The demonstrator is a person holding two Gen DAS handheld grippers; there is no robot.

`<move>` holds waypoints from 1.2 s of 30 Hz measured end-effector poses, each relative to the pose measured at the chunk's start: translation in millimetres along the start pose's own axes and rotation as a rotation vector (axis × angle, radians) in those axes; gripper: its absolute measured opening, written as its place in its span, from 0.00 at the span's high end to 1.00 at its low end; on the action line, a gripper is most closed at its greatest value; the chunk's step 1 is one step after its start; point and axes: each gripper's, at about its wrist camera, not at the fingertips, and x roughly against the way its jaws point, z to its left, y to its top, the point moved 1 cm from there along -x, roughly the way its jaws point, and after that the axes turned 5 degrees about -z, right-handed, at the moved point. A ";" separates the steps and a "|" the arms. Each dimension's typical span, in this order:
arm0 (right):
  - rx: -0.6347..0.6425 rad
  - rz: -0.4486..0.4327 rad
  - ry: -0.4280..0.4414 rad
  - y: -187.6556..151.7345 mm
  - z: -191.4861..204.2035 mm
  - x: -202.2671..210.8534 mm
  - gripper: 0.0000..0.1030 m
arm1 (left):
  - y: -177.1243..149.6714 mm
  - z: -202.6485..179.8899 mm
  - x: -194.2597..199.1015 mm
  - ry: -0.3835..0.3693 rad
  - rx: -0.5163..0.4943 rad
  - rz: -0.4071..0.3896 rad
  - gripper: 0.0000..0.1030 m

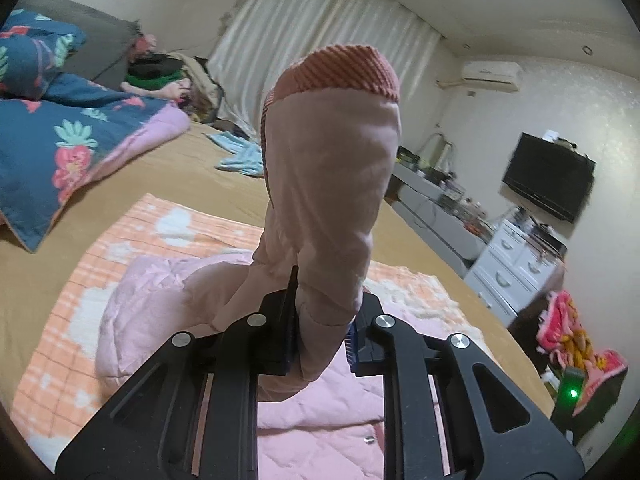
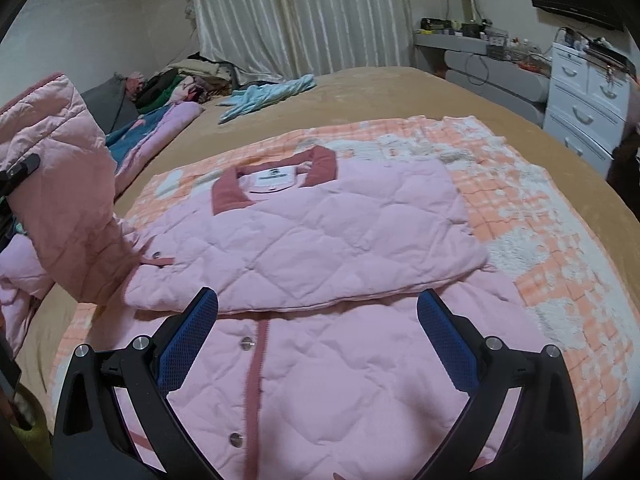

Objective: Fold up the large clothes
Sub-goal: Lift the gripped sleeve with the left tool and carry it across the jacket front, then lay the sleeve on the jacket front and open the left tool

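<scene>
Left wrist view: the left gripper [image 1: 320, 320] has its black fingers pinched on the pink quilted sleeve [image 1: 328, 184] of the jacket; the sleeve stands up straight ahead of the tongs, its ribbed salmon cuff [image 1: 344, 68] at the top. Below and behind the fingers lies the rest of the pink quilted jacket [image 1: 320, 408] on an orange-and-white checked blanket [image 1: 60, 320], spread over a tan bed cover [image 1: 192, 168]. Far ahead to the left is a dark blue flowered quilt [image 1: 60, 140]

Right wrist view: the right gripper [image 2: 318, 320] is spread wide, its blue pads [image 2: 448, 344] holding nothing and hovering above the jacket [image 2: 320, 380]. Just ahead of the tips the jacket's upper part is folded over, dusty-rose collar [image 2: 320, 164] farthest away. The raised sleeve [image 2: 60, 184] is at far left, clamped by the other tongs, and a light blue cloth [image 2: 268, 96] lies well beyond
</scene>
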 end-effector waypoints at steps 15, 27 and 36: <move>-0.078 0.008 -0.032 -7.6 -38.1 -0.8 0.04 | -40.4 -49.1 -24.9 -0.109 -0.111 0.098 0.89; -0.134 -0.014 -0.061 -6.4 -65.5 6.4 0.04 | -87.9 -80.6 -52.4 -0.200 -0.215 0.224 0.89; -0.168 0.003 -0.078 -11.5 -83.0 5.3 0.04 | -137.7 -100.3 -79.0 -0.212 -0.339 0.362 0.84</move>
